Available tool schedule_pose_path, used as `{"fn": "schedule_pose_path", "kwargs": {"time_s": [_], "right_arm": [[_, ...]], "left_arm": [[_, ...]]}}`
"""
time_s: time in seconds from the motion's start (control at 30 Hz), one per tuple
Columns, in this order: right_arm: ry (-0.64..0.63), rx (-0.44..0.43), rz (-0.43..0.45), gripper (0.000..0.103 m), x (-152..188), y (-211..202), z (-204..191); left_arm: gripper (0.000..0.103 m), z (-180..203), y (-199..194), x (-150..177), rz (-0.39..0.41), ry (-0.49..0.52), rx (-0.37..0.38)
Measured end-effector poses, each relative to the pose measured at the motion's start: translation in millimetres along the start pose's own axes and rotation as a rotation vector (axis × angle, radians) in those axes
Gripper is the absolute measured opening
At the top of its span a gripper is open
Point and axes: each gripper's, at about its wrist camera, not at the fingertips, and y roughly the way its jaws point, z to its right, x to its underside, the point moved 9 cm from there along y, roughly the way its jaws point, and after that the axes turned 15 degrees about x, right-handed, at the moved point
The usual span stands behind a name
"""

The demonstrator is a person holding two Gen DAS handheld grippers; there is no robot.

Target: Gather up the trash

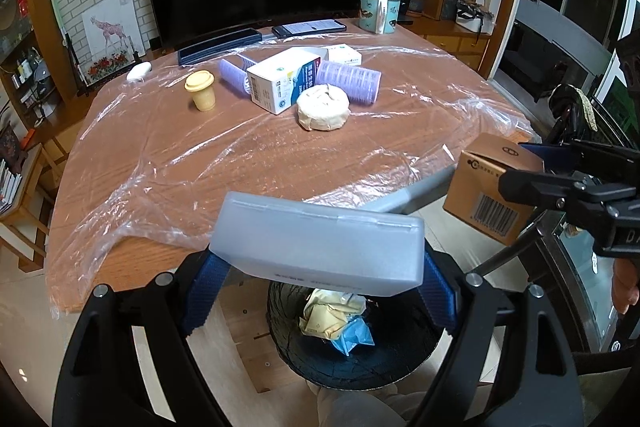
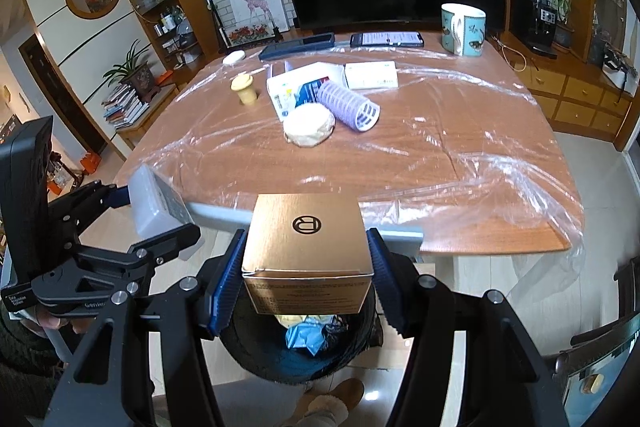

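My left gripper (image 1: pixel 320 287) is shut on a frosted white plastic case (image 1: pixel 320 247), held just above a black-lined trash bin (image 1: pixel 360 367) on the floor in front of the table. My right gripper (image 2: pixel 306 279) is shut on a brown cardboard box (image 2: pixel 306 247) over the same bin (image 2: pixel 260 351). The box (image 1: pixel 492 187) also shows at the right of the left wrist view. In the right wrist view the case (image 2: pixel 154 203) appears at the left. Crumpled yellow and blue wrappers (image 1: pixel 336 323) lie in the bin.
On the plastic-covered wooden table (image 1: pixel 200 163) lie a white medicine box (image 1: pixel 280 79), two purple rollers (image 1: pixel 348 81), a round wrapped cake (image 1: pixel 323 106), a small yellow cup (image 1: pixel 201 90), a flat white box (image 2: pixel 371 75), a mug (image 1: pixel 379 11), a phone (image 1: pixel 308 27) and a dark case (image 1: pixel 220 45).
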Motion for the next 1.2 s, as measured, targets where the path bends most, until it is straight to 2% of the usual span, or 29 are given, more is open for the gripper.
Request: {"fn": "schedule_pose_path", "kwargs": {"time_s": [0.53,1.2], "right_arm": [[-0.038,-0.012,-0.056,0.058,28,8,-4],[-0.088,-0.017,-0.136,0.058,53,36,-13]], "left_arm": [[0.085,14,11,30,-0.05,-0.007,-0.011],[0.085,10,34,56,-0.119,-0.028,-0.031]]}}
